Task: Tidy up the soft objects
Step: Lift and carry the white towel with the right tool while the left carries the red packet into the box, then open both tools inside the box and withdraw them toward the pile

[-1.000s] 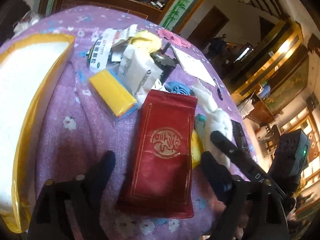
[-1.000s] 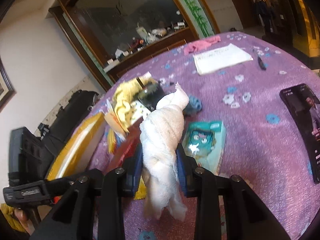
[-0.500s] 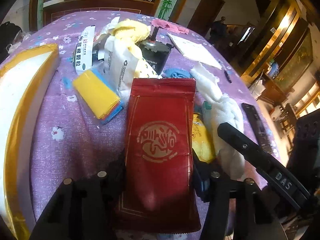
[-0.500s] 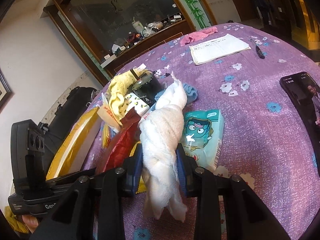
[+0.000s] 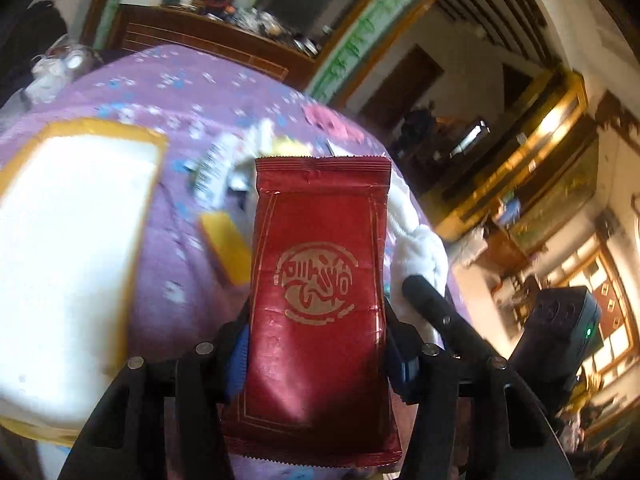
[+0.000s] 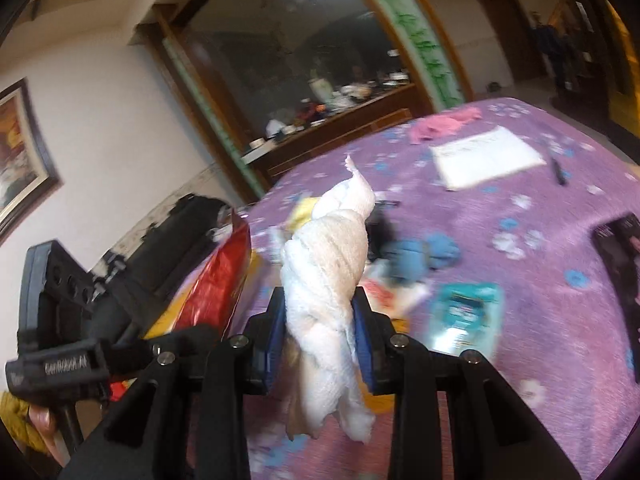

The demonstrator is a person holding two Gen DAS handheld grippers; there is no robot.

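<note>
In the left wrist view, the left gripper (image 5: 318, 354) pinches a glossy dark-red foil packet with a gold round emblem (image 5: 320, 292) by its long sides, blue pads pressed against both edges. The packet stands lengthwise along the fingers, its crimped top end pointing away from the camera, lifted clear of the worktop covered in a purple flowered cloth (image 5: 168, 96). A large flat white package with a yellow border (image 5: 68, 248) lies along the worktop's left edge. Just beside the packet's left side lies a small yellow flat pack (image 5: 226, 248); past its top end sits a blurred heap of white and yellow wrappers (image 5: 224, 164). A crumpled pink cloth (image 5: 326, 122) lies toward the far edge. On the right, a twisted white gauze cloth (image 5: 420, 248) shows behind the packet, with the black frame of the right gripper below it.

In the right wrist view, the right gripper (image 6: 320, 336) is clamped on the twisted white gauze cloth (image 6: 332, 280) at its middle; the pointed end sticks up and forward, the frayed end hangs below the pads. The cloth is off the worktop (image 6: 540, 320). To the left, the red packet (image 6: 220, 284) is held up edge-on in the left gripper. Below the cloth lie a blue fabric lump (image 6: 424, 254) and a teal printed pouch (image 6: 466, 316). A white sheet of paper (image 6: 486, 156) and a black pen (image 6: 558, 170) lie near the far edge, a dark phone (image 6: 622, 276) at the right edge.
</note>
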